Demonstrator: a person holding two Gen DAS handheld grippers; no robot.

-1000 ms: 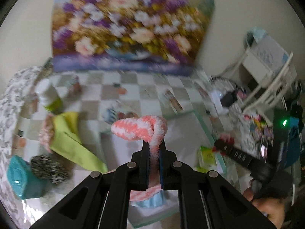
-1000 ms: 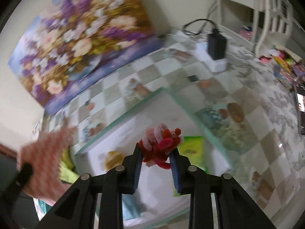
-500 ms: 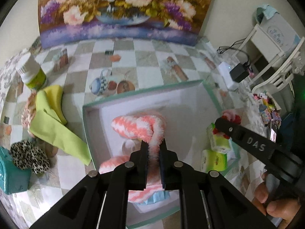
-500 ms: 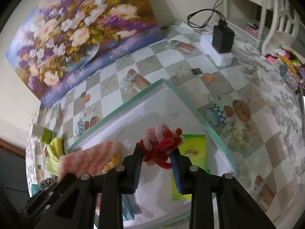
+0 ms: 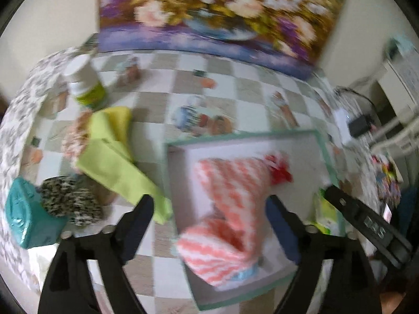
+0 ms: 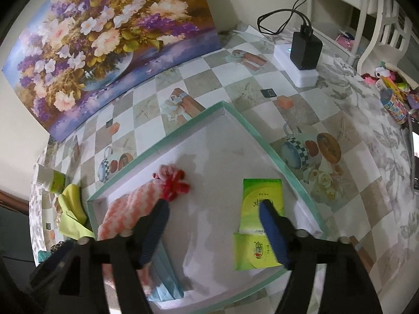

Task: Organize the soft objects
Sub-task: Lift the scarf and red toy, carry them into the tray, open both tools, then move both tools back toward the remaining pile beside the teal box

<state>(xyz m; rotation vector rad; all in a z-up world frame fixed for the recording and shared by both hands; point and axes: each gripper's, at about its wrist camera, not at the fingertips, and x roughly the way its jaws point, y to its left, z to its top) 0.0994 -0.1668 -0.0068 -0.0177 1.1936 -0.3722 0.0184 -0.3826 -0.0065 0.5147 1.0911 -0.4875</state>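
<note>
Inside box (image 6: 237, 115): two tissue packs (image 6: 262, 201)

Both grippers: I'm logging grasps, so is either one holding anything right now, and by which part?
Nothing is held. The left gripper has just opened above the pink-and-white knitted cloth; the right gripper has just opened, the red pompom toy lying free.

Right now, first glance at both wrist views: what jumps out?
The big floral painting leaning on the wall behind the checkered table dominates. Next, the shallow green-rimmed white tray at centre, holding a pink-and-white striped fuzzy cloth with a red-and-pink chenille toy at its far end, and green tissue packs to their right. Both grippers hang open above it, left gripper and right gripper, holding nothing.
</note>
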